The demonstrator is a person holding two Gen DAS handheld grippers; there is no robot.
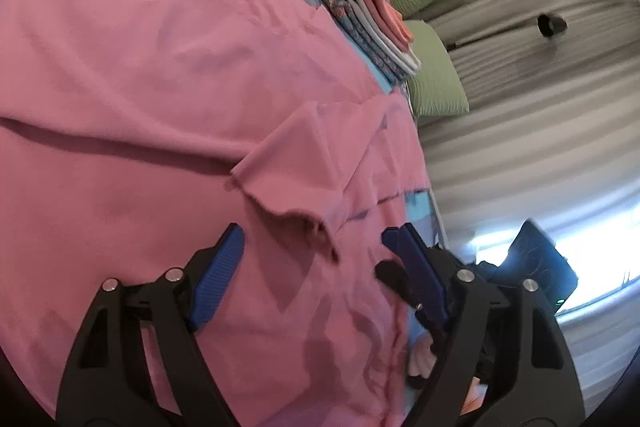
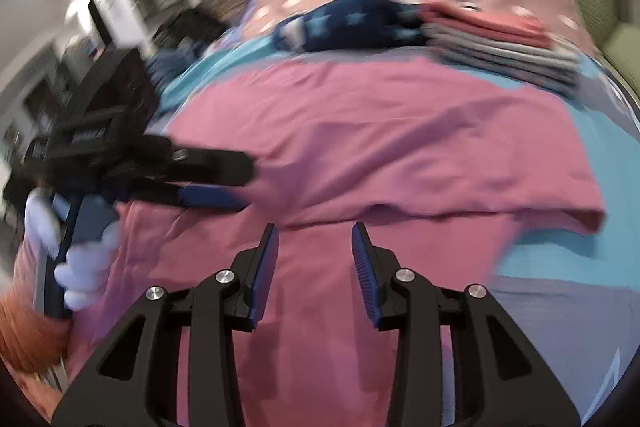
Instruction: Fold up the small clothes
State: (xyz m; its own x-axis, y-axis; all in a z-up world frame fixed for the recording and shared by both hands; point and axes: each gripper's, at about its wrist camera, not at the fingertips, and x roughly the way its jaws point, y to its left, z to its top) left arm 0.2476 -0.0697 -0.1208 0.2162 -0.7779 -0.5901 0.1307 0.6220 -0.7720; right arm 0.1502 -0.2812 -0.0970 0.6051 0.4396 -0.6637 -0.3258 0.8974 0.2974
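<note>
Pink garment (image 2: 380, 131) lies part-folded, both our left gripper (image 1: 316, 247) and right gripper (image 2: 315, 251) released and empty, so we should pinch the rumpled sleeve edge squarely before folding.

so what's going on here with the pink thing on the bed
A person is folding a pink garment spread on the bed with a handheld gripper in each hand. Both the left gripper and right gripper are open above the fabric, holding nothing. A stack of folded clothes sits behind, beside a navy star-print piece.

Pink garment (image 1: 160, 75) matt cloth, seemingly soft; fingers (image 2: 264, 267) ribbed.
</note>
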